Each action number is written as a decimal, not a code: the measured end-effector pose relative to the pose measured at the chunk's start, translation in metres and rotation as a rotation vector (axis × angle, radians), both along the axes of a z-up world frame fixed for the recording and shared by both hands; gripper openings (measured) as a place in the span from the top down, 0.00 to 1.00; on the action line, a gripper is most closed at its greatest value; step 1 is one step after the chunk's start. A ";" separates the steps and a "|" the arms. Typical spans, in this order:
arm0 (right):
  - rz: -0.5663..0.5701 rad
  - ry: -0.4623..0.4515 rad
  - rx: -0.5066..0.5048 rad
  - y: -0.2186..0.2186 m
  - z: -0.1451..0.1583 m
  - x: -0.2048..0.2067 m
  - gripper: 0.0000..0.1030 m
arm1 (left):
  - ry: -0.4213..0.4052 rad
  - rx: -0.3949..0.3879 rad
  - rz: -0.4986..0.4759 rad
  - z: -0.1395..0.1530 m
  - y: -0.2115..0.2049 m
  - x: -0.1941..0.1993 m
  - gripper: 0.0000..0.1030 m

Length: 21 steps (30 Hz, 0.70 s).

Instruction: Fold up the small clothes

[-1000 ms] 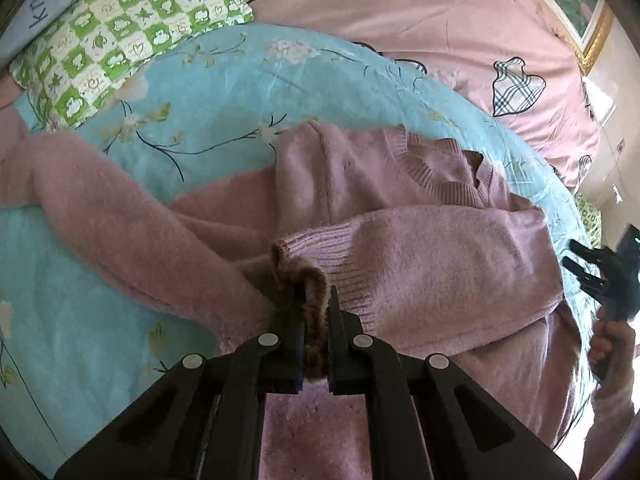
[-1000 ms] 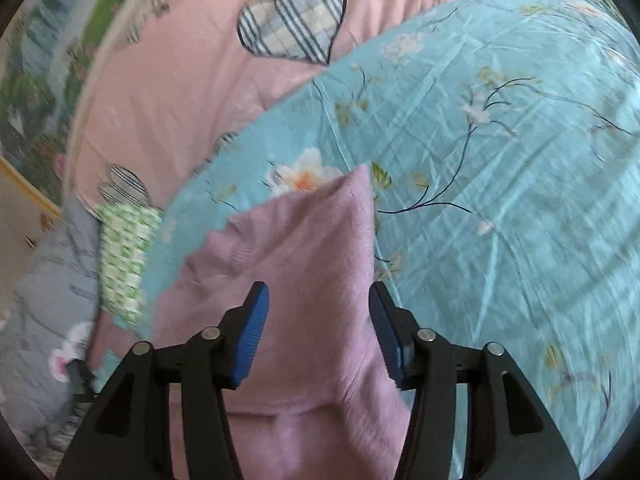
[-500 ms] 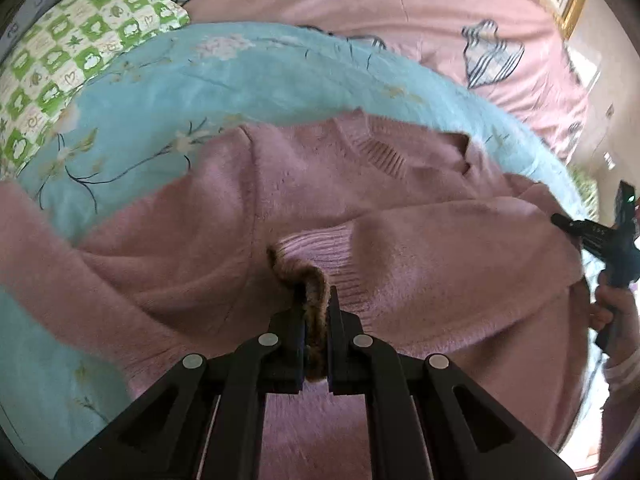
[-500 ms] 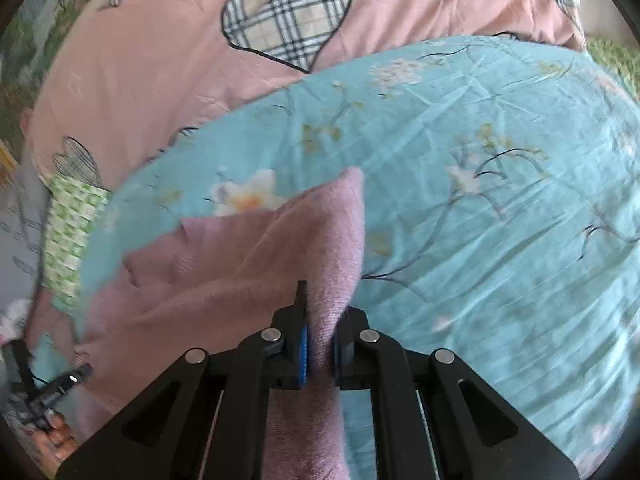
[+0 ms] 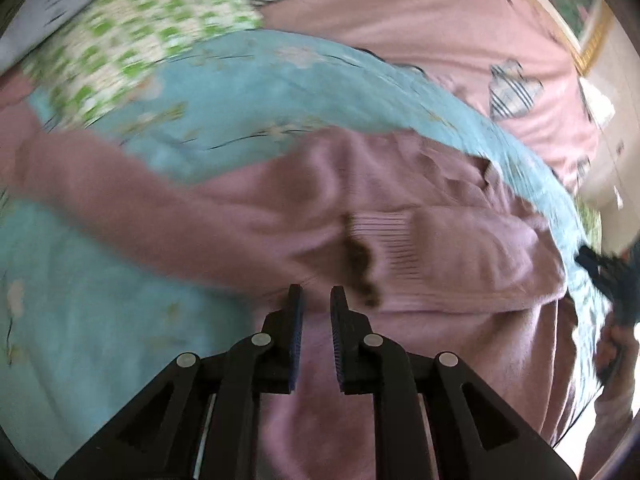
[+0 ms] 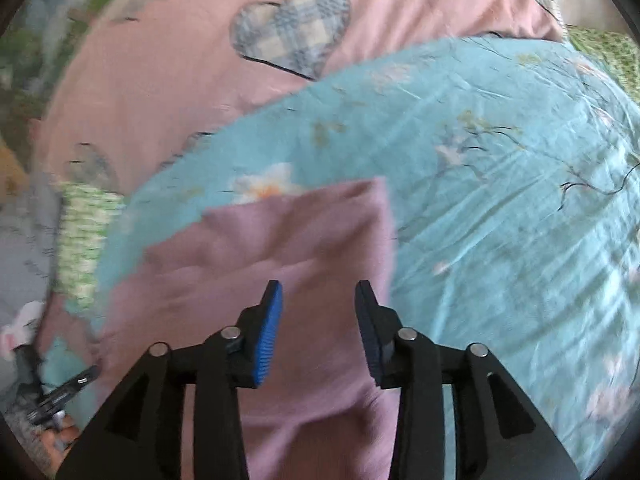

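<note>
The soft pink knitted sweater looks fuzzy and matt, with a ribbed knit cuff on the sleeve folded across it, and it lies on a thin turquoise floral cotton-like sheet that is smooth but finely creased. Behind that, the pink cloth bedcover with plaid heart patches is matt too (as is the green-and-white checked fabric pillow). Both the left gripper and the right gripper are matt black plastic with small shiny metal rivets, and the blue ridged rubbery pads look coarse.

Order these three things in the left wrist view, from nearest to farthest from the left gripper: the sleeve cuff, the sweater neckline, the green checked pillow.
From the left gripper:
1. Sleeve cuff, just ahead, slightly right of the fingers.
2. Sweater neckline, farther ahead, to the right.
3. Green checked pillow, farthest, upper left.
</note>
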State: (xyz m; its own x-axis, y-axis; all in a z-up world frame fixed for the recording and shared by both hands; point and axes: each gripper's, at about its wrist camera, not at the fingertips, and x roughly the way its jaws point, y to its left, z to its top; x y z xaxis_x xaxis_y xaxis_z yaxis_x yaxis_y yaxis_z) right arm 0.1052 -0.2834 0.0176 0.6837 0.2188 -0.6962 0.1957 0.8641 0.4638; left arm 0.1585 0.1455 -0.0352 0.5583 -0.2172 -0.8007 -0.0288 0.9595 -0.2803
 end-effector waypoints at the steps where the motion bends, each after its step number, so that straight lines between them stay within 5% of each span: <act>1: 0.028 -0.011 0.017 0.009 0.002 -0.005 0.60 | -0.001 -0.006 0.034 -0.001 0.012 -0.005 0.84; 3: 0.089 -0.018 0.044 0.030 0.002 -0.018 0.60 | 0.011 -0.021 0.114 -0.005 0.041 -0.011 0.80; 7: 0.187 -0.003 0.077 0.070 -0.007 -0.034 0.60 | 0.037 -0.132 0.281 -0.013 0.115 -0.020 0.49; 10: 0.235 0.005 0.078 0.095 -0.012 -0.042 0.60 | 0.007 -0.238 0.403 -0.011 0.172 -0.021 0.46; 21: 0.269 -0.019 0.099 0.124 -0.006 -0.060 0.60 | 0.029 -0.316 0.667 -0.018 0.293 0.037 0.29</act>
State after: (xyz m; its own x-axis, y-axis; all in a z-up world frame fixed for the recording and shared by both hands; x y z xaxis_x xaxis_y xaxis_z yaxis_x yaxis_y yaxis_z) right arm 0.0452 -0.1595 0.0120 0.6048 0.4605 -0.6497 -0.0443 0.8340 0.5499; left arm 0.1958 0.4388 -0.0530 0.6318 -0.0620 -0.7727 -0.5892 0.6094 -0.5306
